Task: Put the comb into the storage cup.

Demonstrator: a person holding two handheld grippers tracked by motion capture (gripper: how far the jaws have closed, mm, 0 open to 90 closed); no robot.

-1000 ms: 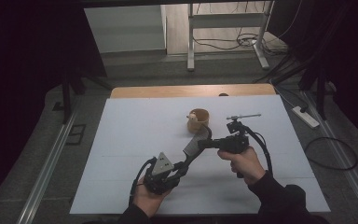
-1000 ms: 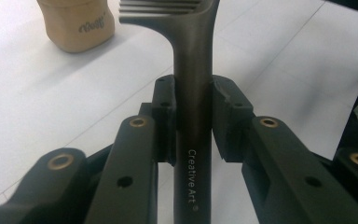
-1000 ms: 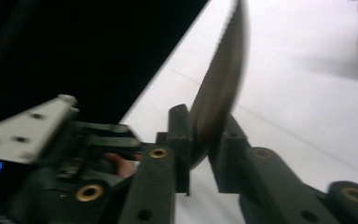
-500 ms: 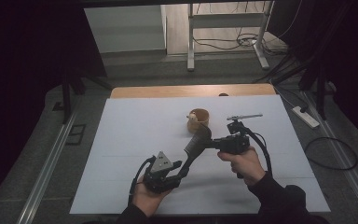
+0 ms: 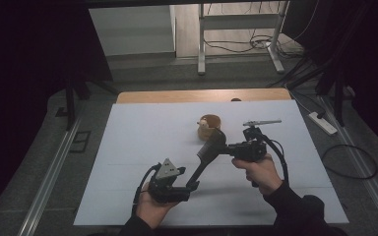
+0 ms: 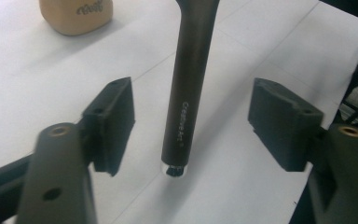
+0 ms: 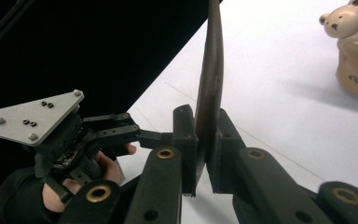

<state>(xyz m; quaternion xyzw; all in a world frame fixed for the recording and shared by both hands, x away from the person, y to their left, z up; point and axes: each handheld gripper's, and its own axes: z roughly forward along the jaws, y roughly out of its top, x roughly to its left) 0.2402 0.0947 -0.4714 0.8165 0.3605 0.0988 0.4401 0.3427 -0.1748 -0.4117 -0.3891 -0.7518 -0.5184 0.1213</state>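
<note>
The right gripper [image 5: 225,148] clamps the spatula [image 5: 207,157], blade at 1 o'clock, handle at 7, between the left gripper [image 5: 193,186]'s just-opened jaws

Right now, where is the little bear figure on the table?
In the high view, the bear figure stands on the white table, past the dark spatula and left of the right gripper.

dim room, soft shadows, blurred foreground

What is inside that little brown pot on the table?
A small toy bear pokes its head out of the brown pot. Its body sits down inside, hidden by the pot's wall, so anything else in there cannot be seen.
</note>
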